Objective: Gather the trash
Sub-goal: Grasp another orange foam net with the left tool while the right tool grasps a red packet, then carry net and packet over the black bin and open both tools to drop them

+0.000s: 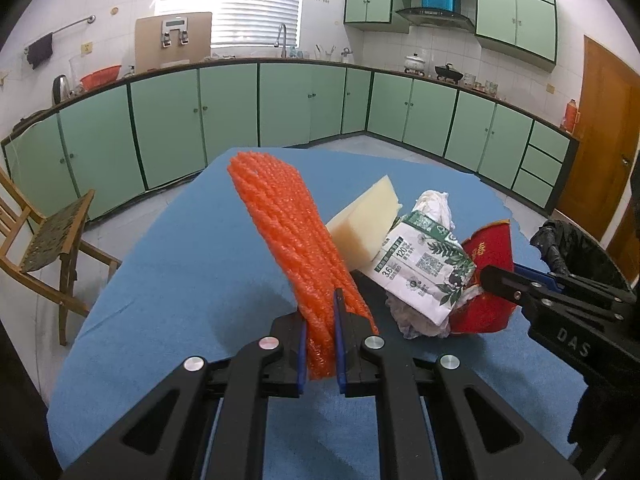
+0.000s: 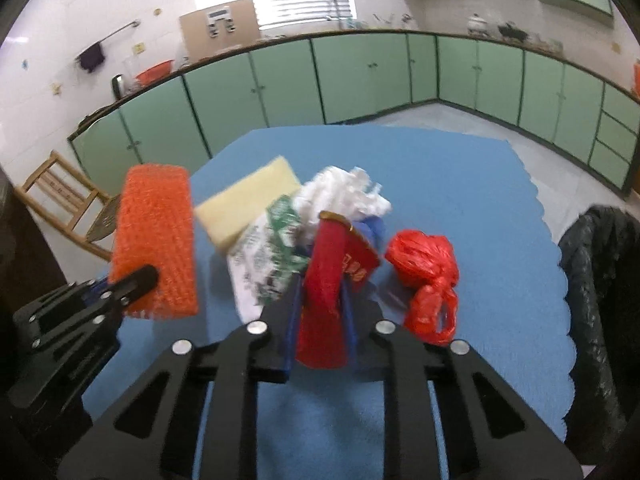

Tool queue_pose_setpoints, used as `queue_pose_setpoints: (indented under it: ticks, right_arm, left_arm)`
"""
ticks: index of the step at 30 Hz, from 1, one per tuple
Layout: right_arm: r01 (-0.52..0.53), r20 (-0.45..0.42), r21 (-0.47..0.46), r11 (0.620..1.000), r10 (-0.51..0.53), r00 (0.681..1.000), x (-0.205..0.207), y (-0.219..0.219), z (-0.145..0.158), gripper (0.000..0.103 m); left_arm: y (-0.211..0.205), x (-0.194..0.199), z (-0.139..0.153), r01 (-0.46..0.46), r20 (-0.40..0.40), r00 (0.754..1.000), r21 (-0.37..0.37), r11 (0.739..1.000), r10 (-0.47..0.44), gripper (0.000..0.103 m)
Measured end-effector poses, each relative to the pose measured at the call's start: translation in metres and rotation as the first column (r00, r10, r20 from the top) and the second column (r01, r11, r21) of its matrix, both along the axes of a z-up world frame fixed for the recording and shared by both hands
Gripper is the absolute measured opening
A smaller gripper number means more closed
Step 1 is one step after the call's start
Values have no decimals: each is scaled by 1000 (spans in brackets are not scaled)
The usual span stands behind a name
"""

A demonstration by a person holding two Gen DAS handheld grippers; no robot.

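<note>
My left gripper (image 1: 320,312) is shut on an orange foam net sleeve (image 1: 288,236) and holds it upright above the blue table cloth (image 1: 180,280); the sleeve also shows in the right wrist view (image 2: 156,240). My right gripper (image 2: 322,292) is shut on a red flat packet (image 2: 332,280), seen in the left wrist view (image 1: 488,256) too. On the table lie a cream foam block (image 1: 368,220), a green-and-white milk carton (image 1: 424,264), crumpled white tissue (image 2: 344,192) and a knotted red plastic bag (image 2: 428,272).
A bin lined with a black bag (image 2: 600,280) stands at the table's right edge; it also shows in the left wrist view (image 1: 576,248). A wooden chair (image 1: 44,236) stands left of the table. Green kitchen cabinets (image 1: 280,104) run along the far walls.
</note>
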State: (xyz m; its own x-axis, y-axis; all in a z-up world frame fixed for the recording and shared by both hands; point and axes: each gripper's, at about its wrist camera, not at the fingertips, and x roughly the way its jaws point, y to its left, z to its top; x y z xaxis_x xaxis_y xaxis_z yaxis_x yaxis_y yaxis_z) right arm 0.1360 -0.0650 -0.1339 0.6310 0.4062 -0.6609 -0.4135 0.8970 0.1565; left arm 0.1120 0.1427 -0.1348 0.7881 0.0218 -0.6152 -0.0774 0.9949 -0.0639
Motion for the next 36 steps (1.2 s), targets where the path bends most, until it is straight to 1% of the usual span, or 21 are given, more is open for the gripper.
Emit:
queue_pose_setpoints:
  ticks: [6, 14, 19, 28, 36]
  right_arm:
    - [-18, 39, 43, 999, 17, 999, -13, -6, 20, 16]
    - [-16, 99, 69, 997, 9, 995, -26, -19, 52, 16]
    - [-5, 126, 85, 996, -6, 992, -27, -29, 67, 16]
    - [20, 180, 102, 995, -38, 983, -35, -55, 90, 16]
    - [67, 220, 110, 992, -90, 971, -38, -90, 107, 16]
  left_arm:
    - [-3, -5, 10, 17, 29, 999, -3, 1000, -17, 11]
    - [-9, -10, 33, 41, 73, 997, -7, 999, -40, 11]
    - [-14, -12, 46, 60, 103, 993, 3, 998, -60, 11]
    - [-32, -10, 67, 118, 140, 983, 4, 993, -117, 11]
    - [-62, -4, 82, 199, 169, 966, 9, 980, -197, 11]
